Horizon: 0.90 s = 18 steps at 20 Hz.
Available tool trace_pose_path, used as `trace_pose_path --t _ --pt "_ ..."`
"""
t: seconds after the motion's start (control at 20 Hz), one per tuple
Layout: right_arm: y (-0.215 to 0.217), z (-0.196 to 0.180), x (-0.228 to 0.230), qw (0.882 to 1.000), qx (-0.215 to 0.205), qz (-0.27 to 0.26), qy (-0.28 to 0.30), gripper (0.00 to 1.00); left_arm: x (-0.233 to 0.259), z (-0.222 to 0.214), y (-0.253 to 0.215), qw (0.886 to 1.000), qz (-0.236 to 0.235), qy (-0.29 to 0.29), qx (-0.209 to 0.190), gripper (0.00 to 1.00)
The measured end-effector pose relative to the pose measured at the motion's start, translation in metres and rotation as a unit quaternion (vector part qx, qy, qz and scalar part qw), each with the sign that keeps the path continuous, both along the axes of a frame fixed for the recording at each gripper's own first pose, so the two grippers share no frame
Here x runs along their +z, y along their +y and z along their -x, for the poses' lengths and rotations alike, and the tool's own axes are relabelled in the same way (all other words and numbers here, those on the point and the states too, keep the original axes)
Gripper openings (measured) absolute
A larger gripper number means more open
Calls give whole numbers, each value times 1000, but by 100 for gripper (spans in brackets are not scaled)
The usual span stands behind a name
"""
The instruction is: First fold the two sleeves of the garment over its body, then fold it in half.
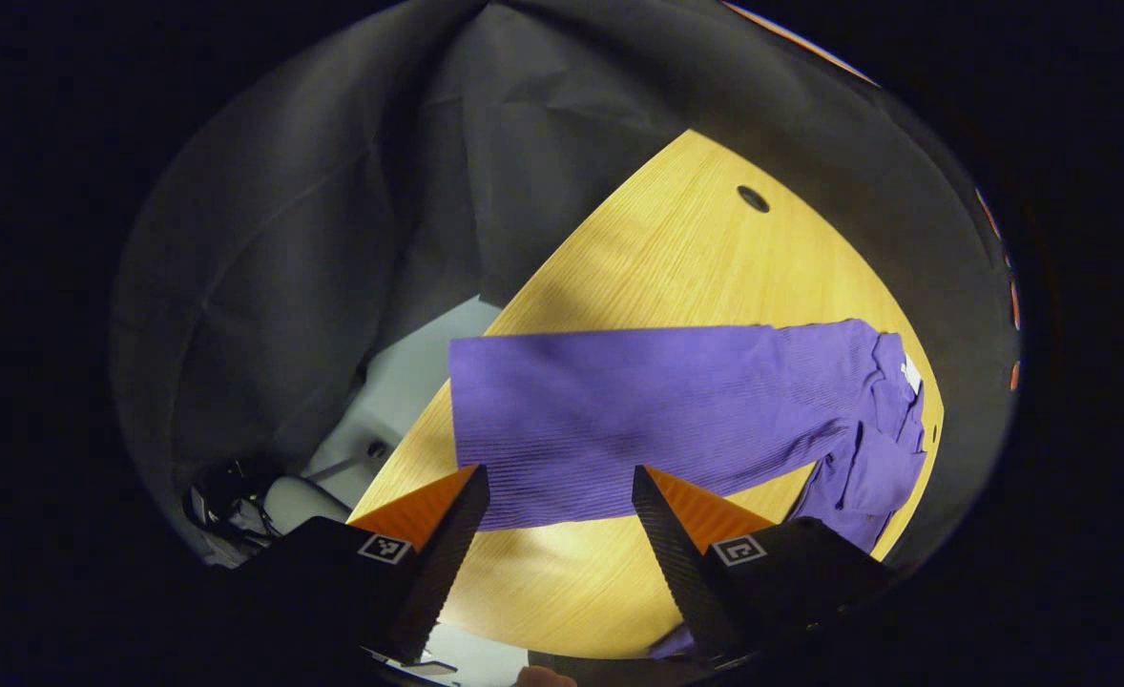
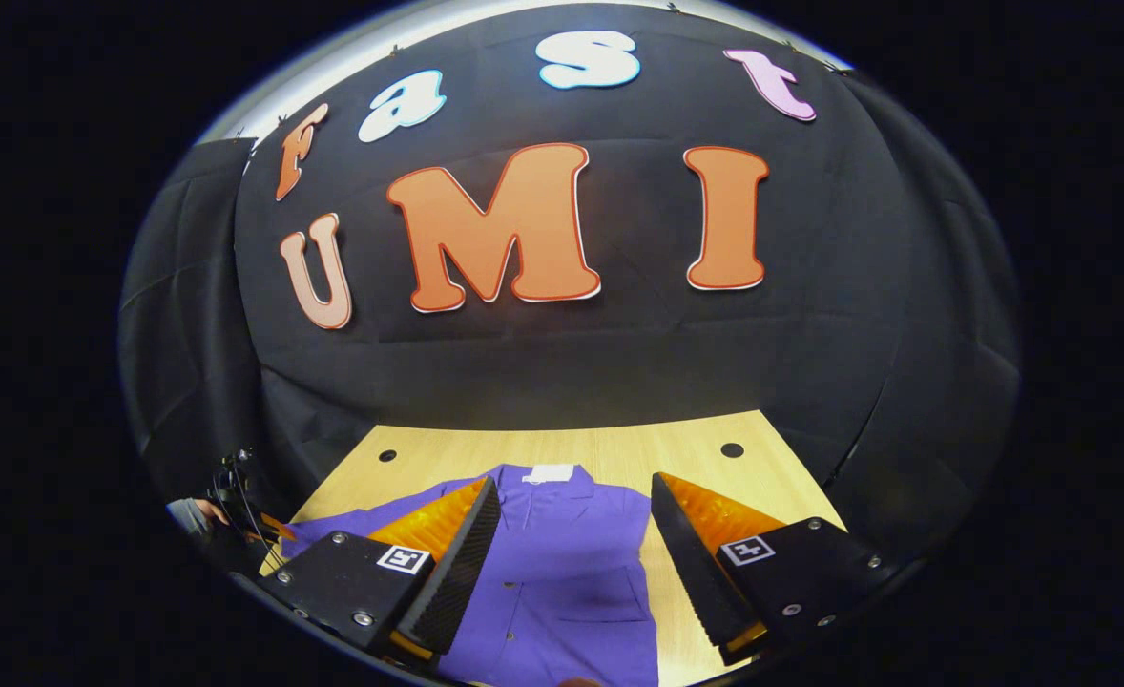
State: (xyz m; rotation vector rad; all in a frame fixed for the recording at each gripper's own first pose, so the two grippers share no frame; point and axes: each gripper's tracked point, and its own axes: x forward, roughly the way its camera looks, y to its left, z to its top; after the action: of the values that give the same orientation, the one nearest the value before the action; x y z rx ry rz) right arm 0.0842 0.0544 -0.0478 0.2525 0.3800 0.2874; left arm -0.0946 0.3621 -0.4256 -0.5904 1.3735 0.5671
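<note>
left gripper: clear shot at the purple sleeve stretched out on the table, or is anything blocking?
Probably yes. The left gripper is open, and the sleeve lies flat on the wooden table straight ahead between its fingers, with nothing lying on it or in between.

Each handheld tool is built from a black angular housing on either side, marked with a small square black-and-white tag. On the right tool (image 2: pixel 575 558), round silver screws are seen at the housing corners. The left tool (image 1: pixel 559 549) has wedge-shaped fingers (image 1: pixel 455 553) faced with ribbed, sawtooth-edged pads.
</note>
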Motion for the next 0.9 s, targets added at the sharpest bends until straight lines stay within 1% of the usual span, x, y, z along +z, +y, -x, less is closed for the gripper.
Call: trace_pose_path --t 0.15,0.3,0.4,0.5,0.55,0.6,0.65,0.75,0.9 --pt "-4 9 -7 1000 -1 7 4 95 -12 3 3 1000 1 27 -1 98" --pt "-6 16 -14 1000 0 20 13 95 -33 2 15 999 -2 49 -13 98" --pt "-6 19 -16 999 -5 26 18 95 -34 1 18 998 -2 58 -20 98" --pt "-3 23 -18 999 -9 27 23 95 -41 -1 26 997 -17 66 -30 97" --pt "-2 26 -20 999 -9 27 27 95 -39 1 29 996 -22 80 -32 95" --pt "-2 28 -24 999 -13 30 33 95 -37 -1 29 996 -20 82 -32 85" --pt "-1 31 -28 999 -14 33 39 95 -38 -1 25 996 -13 85 -35 79" --pt "1 37 -35 998 -17 40 49 95 -37 -5 17 995 1 91 -40 59" --pt "-2 45 -44 997 -15 60 54 95 -40 -10 7 995 14 91 -46 14"
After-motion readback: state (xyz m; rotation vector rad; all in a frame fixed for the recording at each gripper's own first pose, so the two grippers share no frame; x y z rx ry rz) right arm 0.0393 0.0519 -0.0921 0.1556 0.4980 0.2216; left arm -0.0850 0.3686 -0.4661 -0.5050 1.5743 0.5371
